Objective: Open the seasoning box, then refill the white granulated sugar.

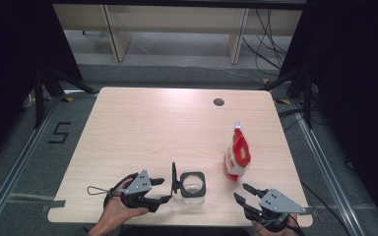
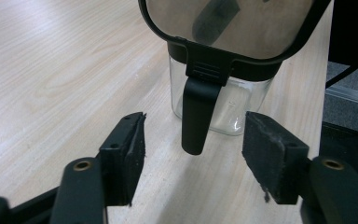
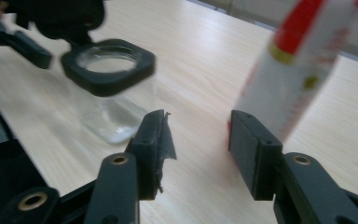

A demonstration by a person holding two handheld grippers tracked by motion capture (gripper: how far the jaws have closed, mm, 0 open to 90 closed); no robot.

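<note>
Table point(image 1: 142, 123): pale wood-grain laminate, smooth, with a soft sheen. Jar point(image 2: 223, 109) just beyond the left gripper point(image 2: 193, 151) fingers: clear, glossy plastic or glass body, matt black plastic collar and latch; its raised lid point(image 2: 228, 23) has a translucent panel in a black frame. Pads point(image 2: 270, 154) on the left gripper's fingers: black foam or rubber, rough, frayed at the edges. Right gripper point(image 3: 198, 149): matt black plastic with brass-coloured inserts. Pouch point(image 3: 298, 60) beyond its far finger: glossy red-and-white printed film.

Overhead plus two close jar point(image 1: 193, 184) views
</note>
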